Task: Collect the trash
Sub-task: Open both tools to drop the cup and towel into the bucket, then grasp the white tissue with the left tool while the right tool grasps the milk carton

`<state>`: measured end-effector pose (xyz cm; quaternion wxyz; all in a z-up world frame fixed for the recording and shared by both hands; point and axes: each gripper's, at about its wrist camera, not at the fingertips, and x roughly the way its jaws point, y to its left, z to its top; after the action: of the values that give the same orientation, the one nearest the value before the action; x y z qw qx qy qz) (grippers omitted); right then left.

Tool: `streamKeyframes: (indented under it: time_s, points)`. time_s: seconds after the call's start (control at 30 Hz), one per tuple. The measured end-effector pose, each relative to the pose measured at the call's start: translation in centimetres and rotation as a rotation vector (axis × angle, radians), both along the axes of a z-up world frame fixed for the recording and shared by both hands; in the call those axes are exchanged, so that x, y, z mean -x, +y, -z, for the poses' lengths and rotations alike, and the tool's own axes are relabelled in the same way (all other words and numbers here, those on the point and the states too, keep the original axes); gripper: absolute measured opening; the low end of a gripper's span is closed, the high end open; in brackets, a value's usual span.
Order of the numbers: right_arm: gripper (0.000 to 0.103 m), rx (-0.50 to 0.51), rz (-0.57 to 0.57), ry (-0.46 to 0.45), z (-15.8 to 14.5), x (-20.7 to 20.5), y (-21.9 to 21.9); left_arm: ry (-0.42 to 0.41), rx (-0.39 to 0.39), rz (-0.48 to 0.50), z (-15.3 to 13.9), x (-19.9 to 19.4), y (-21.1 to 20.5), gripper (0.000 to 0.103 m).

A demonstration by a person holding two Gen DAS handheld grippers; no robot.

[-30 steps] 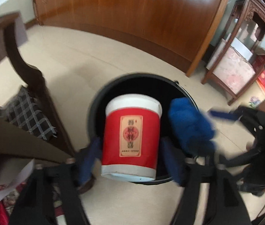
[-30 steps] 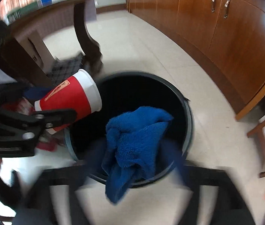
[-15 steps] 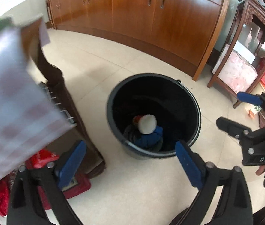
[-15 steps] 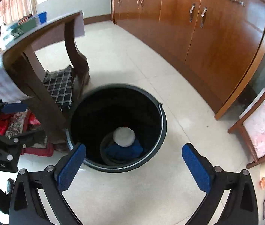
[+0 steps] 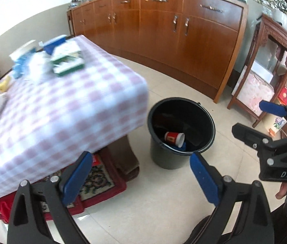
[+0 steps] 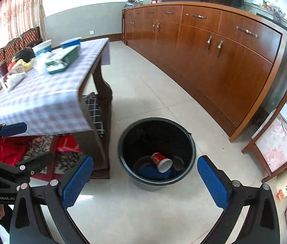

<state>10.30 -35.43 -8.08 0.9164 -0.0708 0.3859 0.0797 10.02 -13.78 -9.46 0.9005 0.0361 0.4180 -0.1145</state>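
Right wrist view: to the far left of the right gripper (image 6: 144, 180), the left gripper (image 6: 24, 142) hangs with jaws spread and empty. Up and left, the checked surface (image 6: 48, 101) carries the remaining litter: about four soft wrappers and bags, one green box (image 6: 61, 60), two tubs. The wrappers look light, crinkly and easily crushed, best pinched at an edge; the box seems stiff, best taken across its narrow sides. Straight ahead between the right gripper's spread, empty fingers stands one black bucket (image 6: 123, 142) on the floor, holding one red paper cup (image 6: 161, 161) on its side atop one blue cloth (image 6: 148, 171). Further right runs a wooden cabinet (image 6: 224, 61).
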Motion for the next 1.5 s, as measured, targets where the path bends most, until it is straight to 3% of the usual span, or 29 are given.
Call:
streamKeyframes:
  time_s: [0.73,1.2,1.5]
  points:
    - [0.103,-0.056,-0.145,-0.106,-6.1,0.9,13.2,-0.140,0.001,-0.271,-5.9,4.0,13.9,0.098]
    - [0.103,-0.058,-0.199,-0.099,-6.6,-1.2,19.2,-0.171,0.015,-0.438,-5.9,4.7,22.4,0.098]
    - [0.103,-0.089,-0.172,-0.097,-6.5,-4.2,20.9,-0.158,0.050,-0.444,-5.5,2.7,25.2,0.097]
